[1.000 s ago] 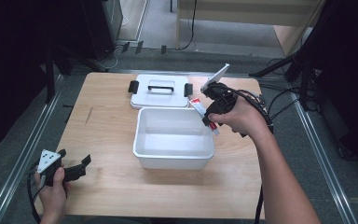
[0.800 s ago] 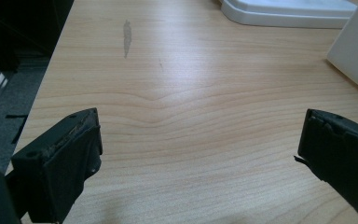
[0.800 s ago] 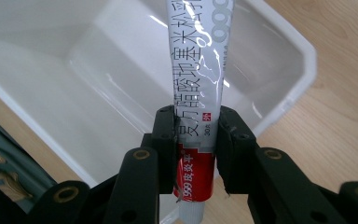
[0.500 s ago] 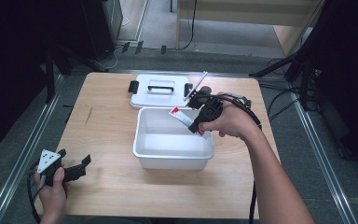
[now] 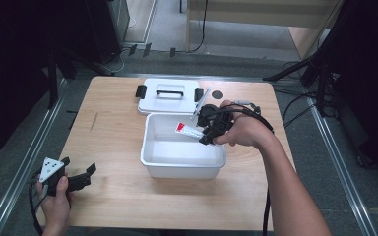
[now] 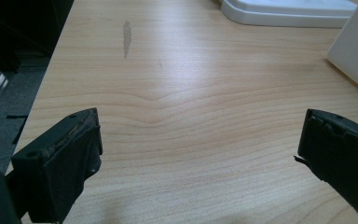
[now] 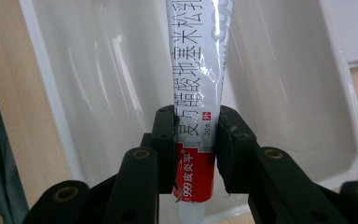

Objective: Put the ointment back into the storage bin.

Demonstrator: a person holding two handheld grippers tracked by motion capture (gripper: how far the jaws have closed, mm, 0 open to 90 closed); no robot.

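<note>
The tube's [image 7: 198,88] far end runs off the top edge of the right gripper view, and its cap end drops out of sight behind the jaws at the bottom, so only the printed middle and the red band read clearly. From the high view the right gripper [image 5: 204,132] is largely covered by the hand [image 5: 243,132] wrapped round it, right of centre in the frame, forearm slanting up from the lower right; its jaws are clamped on the silver-and-red ointment tube [image 5: 188,130], which hangs tilted over the right part of the white plastic bin [image 5: 183,167], above the bin's floor, though whether it touches I cannot tell. Behind the bin, toward the top of the frame, lies its white lid [image 5: 170,96] with black clasps. At lower left the left gripper [image 5: 86,173] sits low by the table [image 5: 113,147] edge, gripped from below, jaws wide apart over bare wood.
</note>
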